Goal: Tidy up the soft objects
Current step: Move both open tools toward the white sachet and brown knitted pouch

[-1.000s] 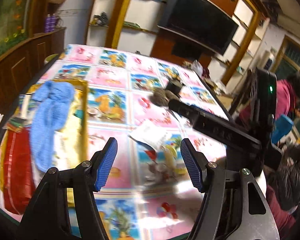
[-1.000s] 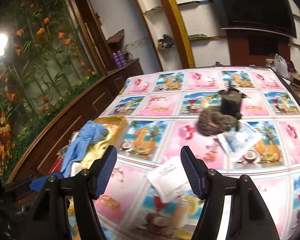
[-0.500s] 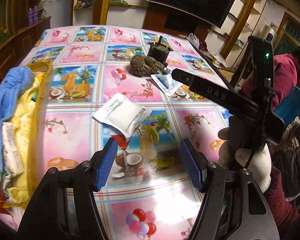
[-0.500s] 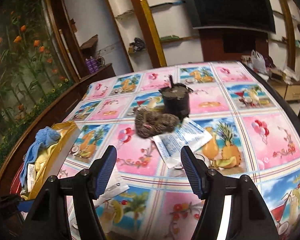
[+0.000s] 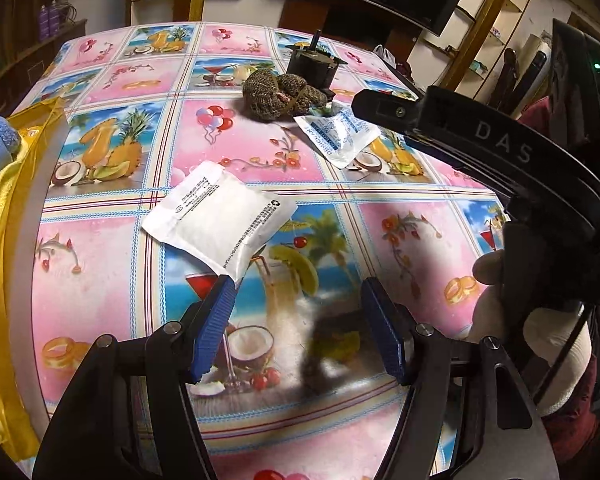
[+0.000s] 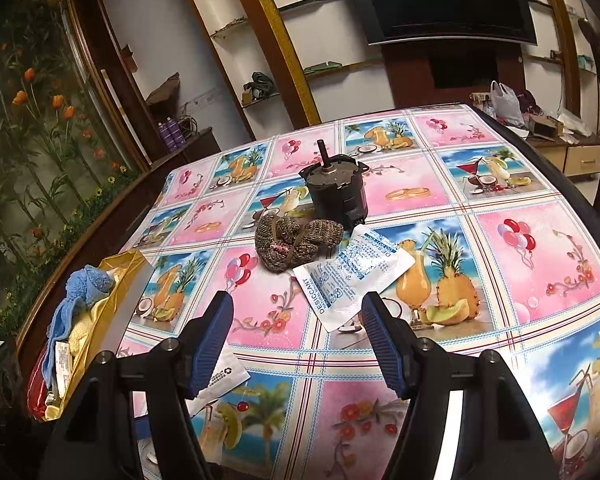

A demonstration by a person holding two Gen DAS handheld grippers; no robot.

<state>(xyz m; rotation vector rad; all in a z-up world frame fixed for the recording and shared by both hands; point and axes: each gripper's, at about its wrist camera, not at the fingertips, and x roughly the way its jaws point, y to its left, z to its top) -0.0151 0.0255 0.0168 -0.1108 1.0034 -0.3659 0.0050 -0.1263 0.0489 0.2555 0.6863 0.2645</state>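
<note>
A white soft packet (image 5: 220, 216) lies on the patterned tablecloth just ahead of my left gripper (image 5: 300, 328), which is open and empty above the cloth. A blue-printed desiccant packet (image 6: 348, 276) lies just beyond my right gripper (image 6: 298, 340), also open and empty. Behind that packet rests a brown knitted bundle (image 6: 296, 240), also seen as the knitted bundle (image 5: 284, 96) in the left wrist view. At the table's left edge stands a gold box (image 6: 112, 308) holding a blue knitted cloth (image 6: 80, 300) and yellow fabric. The white packet's corner (image 6: 220, 376) peeks out behind the right gripper's left finger.
A dark metal motor (image 6: 336, 188) with an upright shaft stands right behind the knitted bundle. The right gripper's black body and a gloved hand (image 5: 532, 344) fill the right side of the left wrist view. Shelves and a television stand beyond the table's far edge.
Both grippers have come lower and closer to the cloth. The white packet now sits just ahead of the left fingers, the desiccant packet ahead of the right. Jaws unchanged.
</note>
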